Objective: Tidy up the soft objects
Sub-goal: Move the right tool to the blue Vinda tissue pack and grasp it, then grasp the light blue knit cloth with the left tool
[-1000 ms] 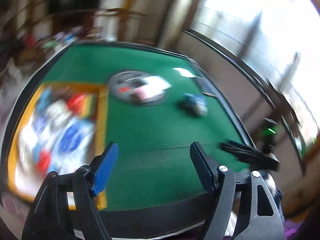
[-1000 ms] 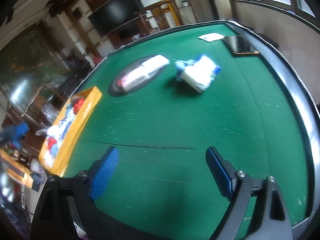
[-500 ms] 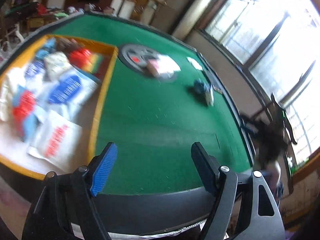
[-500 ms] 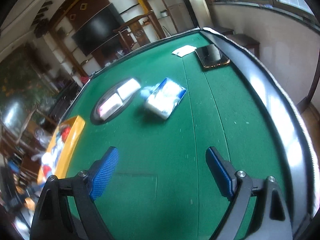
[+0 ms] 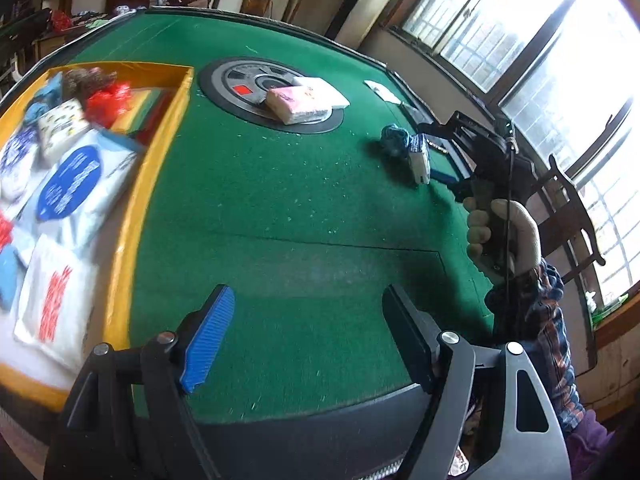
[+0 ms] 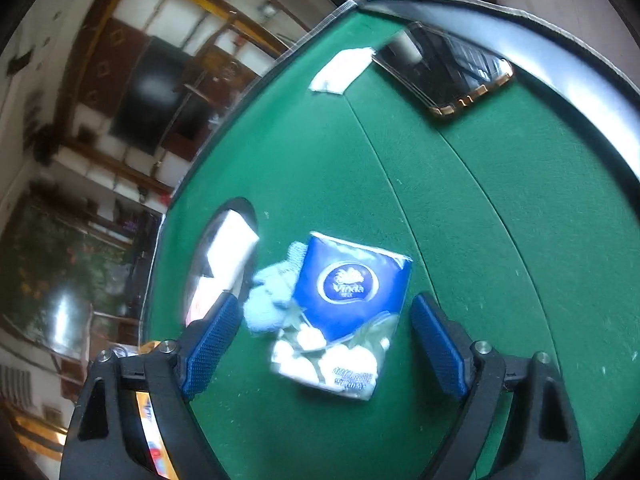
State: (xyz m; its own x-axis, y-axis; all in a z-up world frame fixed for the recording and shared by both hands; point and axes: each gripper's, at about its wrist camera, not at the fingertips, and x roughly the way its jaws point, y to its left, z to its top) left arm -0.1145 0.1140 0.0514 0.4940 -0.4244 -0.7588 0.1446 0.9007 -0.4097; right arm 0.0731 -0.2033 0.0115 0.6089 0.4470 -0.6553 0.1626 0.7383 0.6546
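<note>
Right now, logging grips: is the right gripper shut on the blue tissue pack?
No. The right gripper is closing, pads clear of the blue tissue pack.

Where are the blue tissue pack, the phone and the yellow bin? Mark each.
blue tissue pack [image 6: 352,284], right wrist view, on its blue printed front.
phone [image 6: 444,68], right wrist view, on its dark screen.
yellow bin [image 5: 132,216], left wrist view, on its right wall.

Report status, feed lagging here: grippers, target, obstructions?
Left gripper open, empty. Right gripper closing around blue tissue pack, pads not touching. Light-blue cloth alongside.
</note>
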